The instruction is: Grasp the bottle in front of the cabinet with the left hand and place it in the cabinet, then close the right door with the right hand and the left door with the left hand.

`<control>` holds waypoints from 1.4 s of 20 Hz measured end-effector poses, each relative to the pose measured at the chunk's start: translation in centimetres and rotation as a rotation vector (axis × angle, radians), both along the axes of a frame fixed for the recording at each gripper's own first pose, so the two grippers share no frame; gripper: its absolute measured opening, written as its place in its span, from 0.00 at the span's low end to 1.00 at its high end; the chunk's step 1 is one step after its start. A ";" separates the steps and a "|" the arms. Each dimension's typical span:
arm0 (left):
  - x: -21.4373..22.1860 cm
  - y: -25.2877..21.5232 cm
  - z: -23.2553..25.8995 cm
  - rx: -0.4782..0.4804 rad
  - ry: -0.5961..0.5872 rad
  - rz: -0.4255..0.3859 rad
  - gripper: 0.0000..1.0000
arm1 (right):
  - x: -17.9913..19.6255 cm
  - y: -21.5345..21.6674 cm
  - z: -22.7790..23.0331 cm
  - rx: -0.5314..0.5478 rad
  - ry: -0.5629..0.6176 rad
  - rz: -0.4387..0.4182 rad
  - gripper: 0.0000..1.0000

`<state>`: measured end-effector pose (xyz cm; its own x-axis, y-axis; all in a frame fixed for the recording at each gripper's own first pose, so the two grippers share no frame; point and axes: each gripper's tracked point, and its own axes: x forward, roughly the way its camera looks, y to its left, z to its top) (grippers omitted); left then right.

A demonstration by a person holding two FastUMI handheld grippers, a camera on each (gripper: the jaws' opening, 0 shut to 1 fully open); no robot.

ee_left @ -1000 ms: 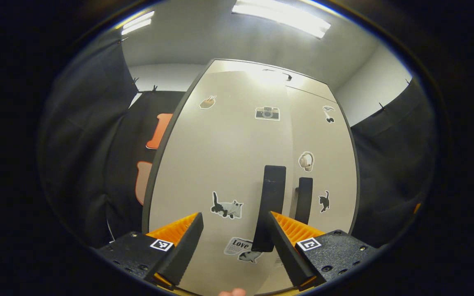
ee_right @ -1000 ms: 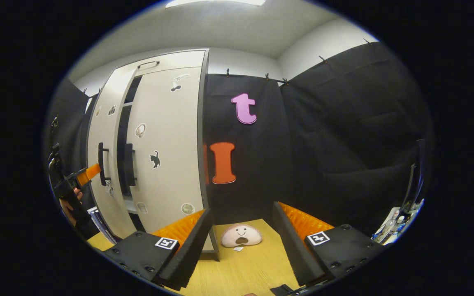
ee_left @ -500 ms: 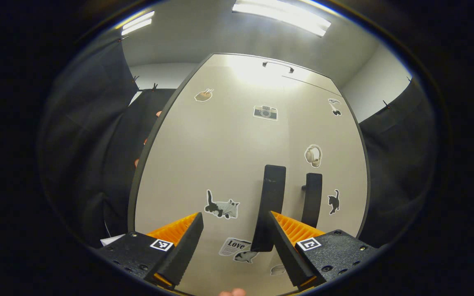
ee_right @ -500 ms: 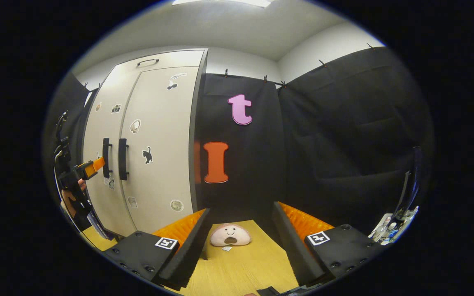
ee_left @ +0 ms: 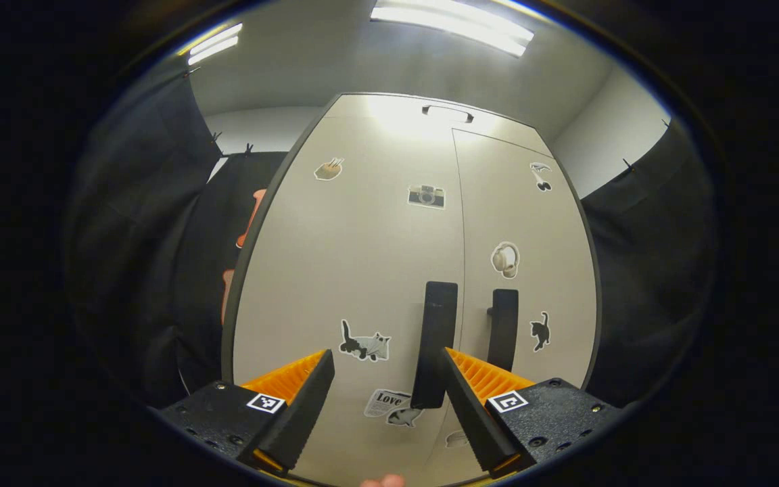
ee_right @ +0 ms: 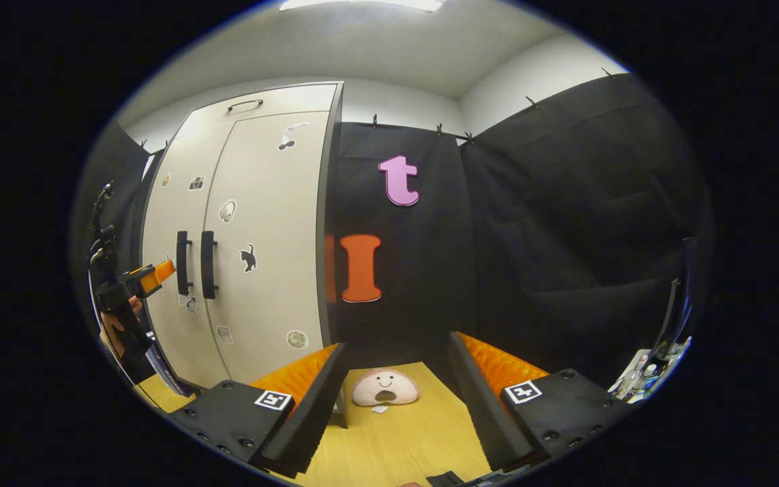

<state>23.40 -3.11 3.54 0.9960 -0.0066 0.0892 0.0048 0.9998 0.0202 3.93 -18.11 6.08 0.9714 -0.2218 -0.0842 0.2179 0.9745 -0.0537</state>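
Booth's cabinet (ee_left: pixel 362 270), doors flush, before left hand-held gripper (ee_left: pixel 383 406).

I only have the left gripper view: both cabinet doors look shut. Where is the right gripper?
Observer: In the right gripper view, the right gripper hangs open off to the cabinet's right, above the wooden floor.
Operator: Anything near it?
Observer: A pink plush toy lies on the floor by the black cloth wall.
Operator: And my left gripper?
Observer: The left gripper is beside the left door handle; whether it touches is unclear.
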 end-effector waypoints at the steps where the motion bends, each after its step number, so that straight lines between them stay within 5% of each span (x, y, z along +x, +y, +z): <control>1: -0.8 -0.1 0.4 0.000 -0.001 -0.006 0.94 | 0.1 0.5 -0.2 0.010 0.004 0.014 0.98; 12: -10.0 3.8 2.5 -0.003 0.005 0.072 0.94 | 0.7 7.8 -2.4 0.070 0.046 0.225 0.98; 14: -11.7 4.8 2.2 0.012 0.011 0.101 0.94 | 0.8 8.9 -2.7 0.074 0.052 0.257 0.89; 16: -13.5 5.9 1.7 0.021 0.025 0.134 0.94 | 0.9 9.7 -2.7 0.079 0.049 0.281 0.98; 18: -15.2 6.3 0.9 0.002 0.045 0.149 0.94 | 1.0 10.7 -2.7 0.088 0.042 0.304 0.89; 20: -16.9 6.7 -0.1 -0.016 0.077 0.163 0.94 | 1.0 11.4 -2.9 0.092 0.039 0.323 0.89; 21: -17.6 6.9 -0.4 -0.019 0.089 0.173 0.94 | 1.0 11.8 -2.8 0.091 0.032 0.332 0.98; 28: -20.3 7.1 0.6 -0.021 0.053 0.183 0.94 | 0.1 12.5 -2.3 0.078 -0.003 0.357 0.98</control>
<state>3.10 3.96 4.17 0.9836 0.1769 0.0351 -0.1771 0.9842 0.0040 4.07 -5.57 3.75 0.9868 0.1380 -0.0844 -0.1365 0.9904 0.0238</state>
